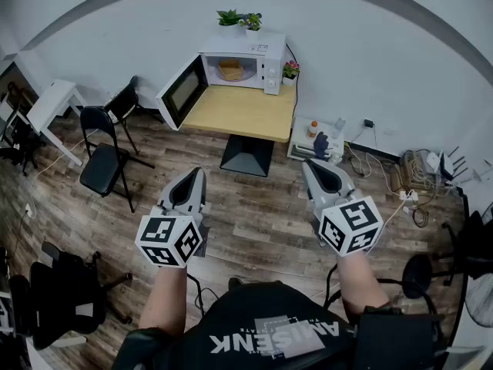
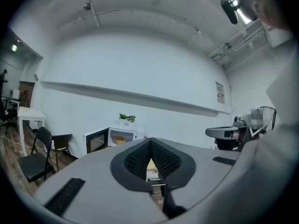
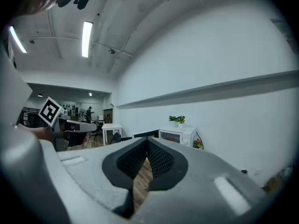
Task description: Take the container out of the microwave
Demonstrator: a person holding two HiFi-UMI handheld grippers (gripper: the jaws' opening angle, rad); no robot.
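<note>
The container (image 1: 230,68) inside the open microwave (image 1: 254,60) is too small in the head view for its contents to be told. In the left gripper view, the left gripper (image 2: 150,141) hides most of the table (image 1: 243,112) behind its own body. The small items (image 1: 320,139) on the low white shelf (image 1: 302,146) cannot be identified, and the person's torso (image 1: 269,338) is cut off by the lower edge.

The bench (image 1: 243,112) is showing a smooth, matt, pale wood top, and the microwave (image 1: 262,52) is showing a glossy white casing. The floor (image 1: 254,222) is showing grainy dark wood planks. The left tongs (image 2: 150,141) and right tongs (image 3: 146,141) are showing matt grey plastic and ribbed black pads (image 2: 133,160).
</note>
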